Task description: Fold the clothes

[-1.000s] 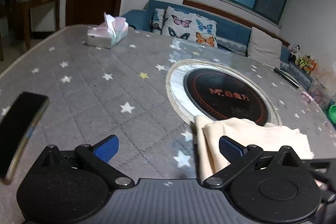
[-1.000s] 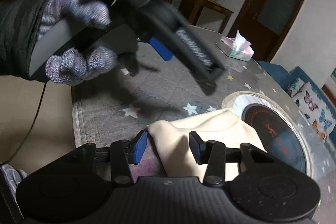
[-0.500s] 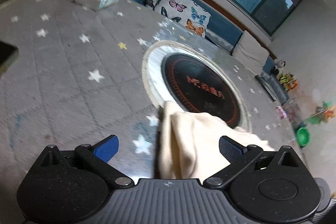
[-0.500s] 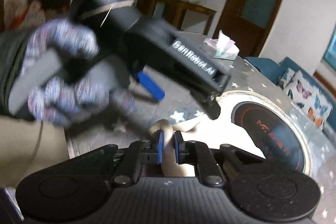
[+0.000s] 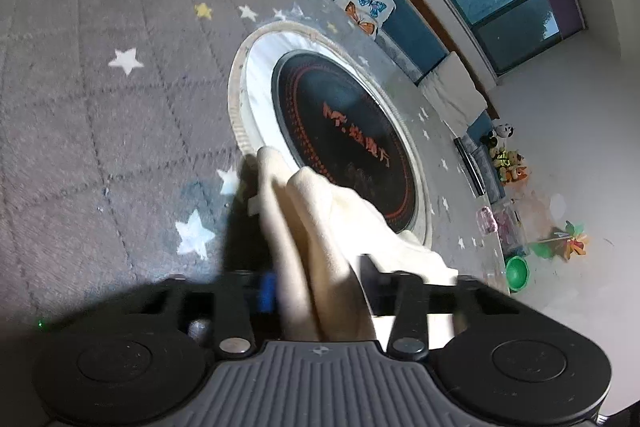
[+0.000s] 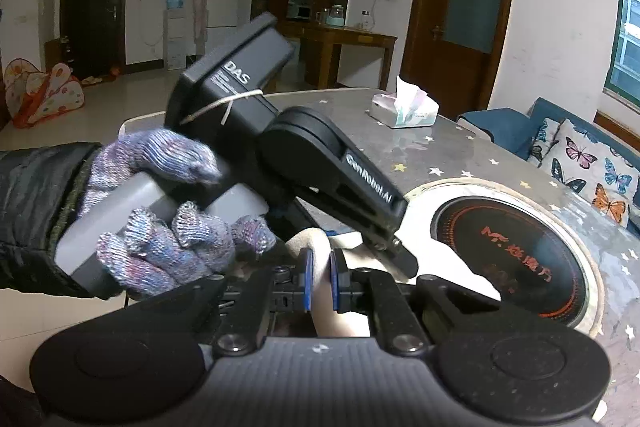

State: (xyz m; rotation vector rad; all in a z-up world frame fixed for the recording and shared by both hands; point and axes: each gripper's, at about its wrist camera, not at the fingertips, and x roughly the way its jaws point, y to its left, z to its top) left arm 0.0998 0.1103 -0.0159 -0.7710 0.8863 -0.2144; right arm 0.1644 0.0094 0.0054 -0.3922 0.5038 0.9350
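Observation:
A cream garment (image 5: 320, 219) lies bunched on the grey star-patterned table cover (image 5: 100, 107), at the near rim of a round black cooktop (image 5: 340, 131). My left gripper (image 5: 316, 287) is shut on a thick double fold of it, and the cloth fills the gap between the fingers. In the right wrist view my right gripper (image 6: 321, 283) is shut on a rolled edge of the same garment (image 6: 316, 247), its blue pads pressed on both sides. A gloved hand (image 6: 160, 211) holds the left gripper's housing (image 6: 240, 95) just above and left of the right gripper.
A tissue box (image 6: 402, 111) stands at the far side of the table. The cooktop (image 6: 512, 251) sits in a pale ring at the table's middle. A blue sofa with a butterfly cushion (image 6: 592, 167) lies beyond the table. A green bowl (image 5: 516, 267) is on the floor.
My left gripper tipped down over the garment and went from wide open to shut on it. My right gripper shut on the cloth edge and raised it a little.

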